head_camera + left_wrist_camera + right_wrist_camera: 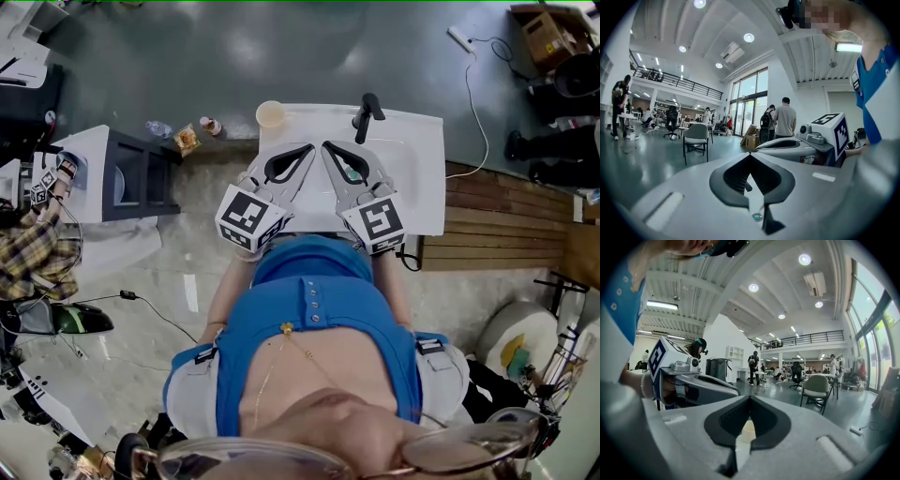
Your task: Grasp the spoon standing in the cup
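Left gripper [307,150]: matt grey plastic shell, black matt lining.
Right gripper [328,148]: same matt grey plastic.
Desk [422,150]: smooth white, matt.
Cup [271,113]: cream, smooth.
Floor [187,47], upper frame: polished grey, glossy.
Planks [506,225], right edge: bare wood.
Shirt [309,309]: blue cloth.

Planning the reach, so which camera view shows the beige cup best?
The head view: the cup shows whole from above, at the far left corner of the white table. The right gripper view catches only a part of it through the opening of the shut right gripper. The left gripper view shows none of it.
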Demonstrator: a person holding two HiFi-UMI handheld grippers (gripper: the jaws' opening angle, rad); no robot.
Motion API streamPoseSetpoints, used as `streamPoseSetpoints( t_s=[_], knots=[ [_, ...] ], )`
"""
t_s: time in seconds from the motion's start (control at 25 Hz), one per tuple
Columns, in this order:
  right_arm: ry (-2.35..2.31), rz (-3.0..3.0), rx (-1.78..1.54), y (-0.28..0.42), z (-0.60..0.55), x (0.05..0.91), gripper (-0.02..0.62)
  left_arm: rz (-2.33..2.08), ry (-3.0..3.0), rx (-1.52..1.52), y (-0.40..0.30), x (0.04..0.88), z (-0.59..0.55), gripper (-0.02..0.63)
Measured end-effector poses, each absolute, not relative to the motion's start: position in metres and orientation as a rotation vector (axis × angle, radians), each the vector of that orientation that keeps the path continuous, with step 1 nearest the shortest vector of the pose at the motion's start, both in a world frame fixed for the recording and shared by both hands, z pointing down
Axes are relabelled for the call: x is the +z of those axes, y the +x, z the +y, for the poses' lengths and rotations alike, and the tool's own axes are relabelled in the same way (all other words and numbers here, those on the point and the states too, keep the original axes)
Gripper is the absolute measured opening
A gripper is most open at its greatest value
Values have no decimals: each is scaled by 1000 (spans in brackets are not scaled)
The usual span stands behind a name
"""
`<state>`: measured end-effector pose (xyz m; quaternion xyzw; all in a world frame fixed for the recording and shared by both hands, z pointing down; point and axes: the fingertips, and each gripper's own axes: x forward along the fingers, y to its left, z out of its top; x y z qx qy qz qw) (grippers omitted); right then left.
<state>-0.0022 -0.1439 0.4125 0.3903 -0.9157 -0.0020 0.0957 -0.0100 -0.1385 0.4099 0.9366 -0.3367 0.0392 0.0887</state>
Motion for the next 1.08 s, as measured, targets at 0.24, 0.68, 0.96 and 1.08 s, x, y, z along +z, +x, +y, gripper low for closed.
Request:
streamPoseSetpoints(
  t_s=[0.24, 0.68, 0.96, 1.08],
  knots=[
    [1152, -2708, -1, -1, -144, 413, 3, -1003, 2785, 116, -10, 410, -138, 2],
    [1161, -2702, 8, -3, -142, 414, 3, -1002, 2787, 125, -13, 410, -137, 2],
    [1157, -2699, -2, -3, -140, 414, 3, -1001, 2794, 117, -13, 409, -136, 2],
    [1156, -2698, -6, -2, -141, 415, 3, -1001, 2798, 113, -11, 409, -137, 2]
  ],
)
